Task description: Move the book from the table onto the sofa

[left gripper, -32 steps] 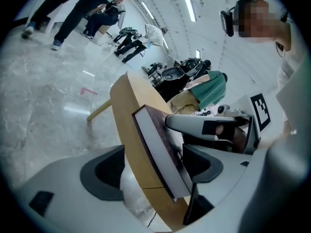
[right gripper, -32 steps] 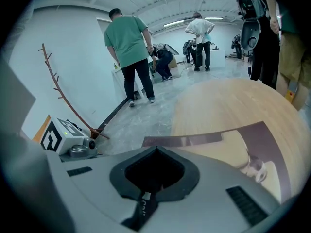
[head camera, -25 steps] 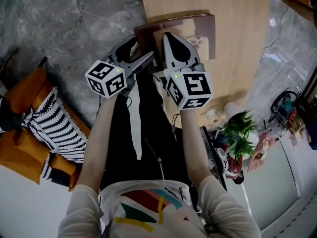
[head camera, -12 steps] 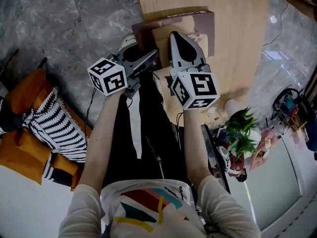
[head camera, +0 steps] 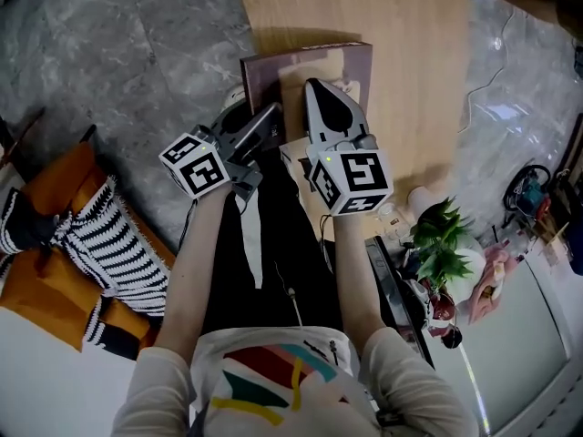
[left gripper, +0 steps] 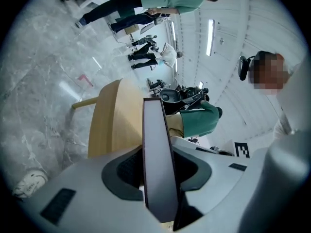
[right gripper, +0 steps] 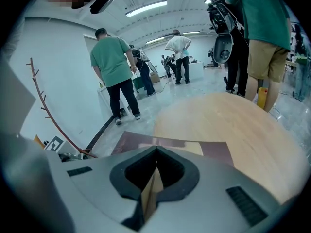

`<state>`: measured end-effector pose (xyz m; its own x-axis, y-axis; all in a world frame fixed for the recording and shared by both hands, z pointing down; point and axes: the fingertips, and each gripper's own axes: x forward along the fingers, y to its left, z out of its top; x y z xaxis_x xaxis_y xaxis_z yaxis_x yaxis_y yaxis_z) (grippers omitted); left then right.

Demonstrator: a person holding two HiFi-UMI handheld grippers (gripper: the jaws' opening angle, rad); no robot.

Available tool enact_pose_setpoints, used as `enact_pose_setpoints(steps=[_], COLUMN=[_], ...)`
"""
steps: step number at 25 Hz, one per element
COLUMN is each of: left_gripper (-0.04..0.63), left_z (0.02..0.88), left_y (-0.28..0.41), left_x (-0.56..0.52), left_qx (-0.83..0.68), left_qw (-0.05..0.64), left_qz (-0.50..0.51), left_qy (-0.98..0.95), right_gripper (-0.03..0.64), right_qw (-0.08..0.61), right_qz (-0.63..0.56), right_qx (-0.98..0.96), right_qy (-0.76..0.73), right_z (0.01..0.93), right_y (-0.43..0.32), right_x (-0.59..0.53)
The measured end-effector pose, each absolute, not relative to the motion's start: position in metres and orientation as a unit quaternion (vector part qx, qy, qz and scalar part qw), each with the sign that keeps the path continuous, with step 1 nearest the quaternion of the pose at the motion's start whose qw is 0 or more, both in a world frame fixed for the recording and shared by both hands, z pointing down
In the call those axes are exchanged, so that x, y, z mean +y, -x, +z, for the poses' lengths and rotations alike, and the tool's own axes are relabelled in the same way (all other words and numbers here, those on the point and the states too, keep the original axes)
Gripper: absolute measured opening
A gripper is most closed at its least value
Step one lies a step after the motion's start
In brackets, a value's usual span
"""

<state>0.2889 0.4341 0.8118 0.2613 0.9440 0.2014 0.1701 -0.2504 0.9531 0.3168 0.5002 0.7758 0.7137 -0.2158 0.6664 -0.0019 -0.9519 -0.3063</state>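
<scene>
Maroon book (head camera: pixel 305 66) gripped from two sides at the near edge of a pale wooden table (head camera: pixel 401 25), seen from the camera on the person's head. The left gripper (head camera: pixel 266 124) takes the book at its left edge. Its own view shows the grey page block standing edge-on between the two pads, which press on the covers. Those jaws have just been closing, with the book between them. The right gripper (head camera: pixel 321 89) lies over the book's near edge. In its own view the jaws stand narrow, pinched on a thin tan edge of the book, with the maroon cover and its tan panel spread out beyond them. The book throws a dark strip of shadow on the wood just past its far edge. Whether it touches the tabletop cannot be told.

Both forearms reach out from a white shirt with coloured shapes, and a cube with square markers rides at the back of each gripper. Grey marbled floor (head camera: pixel 137 44) spreads to the left of the table. An orange cushion (head camera: pixel 55 180) lies at the lower left, well apart from the book, with a black-and-white striped cloth (head camera: pixel 118 253) draped on it. A green potted plant (head camera: pixel 439 244) stands to the right, near the person's right arm. Several people in green shirts stand in the background of the right gripper view.
</scene>
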Motion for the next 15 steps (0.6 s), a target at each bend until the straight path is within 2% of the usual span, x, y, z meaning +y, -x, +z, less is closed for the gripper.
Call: enact_pose_setpoints(steps=[3, 9, 15], left_gripper=[0.152, 0.152, 0.152], left_z=[0.785, 0.705, 0.596], left_y=[-0.301, -0.305, -0.354], left_x=[0.434, 0.428, 0.409], left_qx=[0.436, 0.425, 0.458], left_qw=[0.425, 0.442, 0.432], left_qz=[0.430, 0.411, 0.345], left_qy=[-0.666, -0.674, -0.696], right_gripper=[0.012, 0.012, 0.012], right_qw=[0.142, 0.165, 0.140], right_qz=[-0.360, -0.339, -0.256], right_qx=[0.052, 0.027, 0.049], right_qy=[0.921, 0.926, 0.955], right_z=[0.747, 0.667, 0.551], right_y=[-0.322, -0.310, -0.340], right_x=[0.504, 0.510, 0.489])
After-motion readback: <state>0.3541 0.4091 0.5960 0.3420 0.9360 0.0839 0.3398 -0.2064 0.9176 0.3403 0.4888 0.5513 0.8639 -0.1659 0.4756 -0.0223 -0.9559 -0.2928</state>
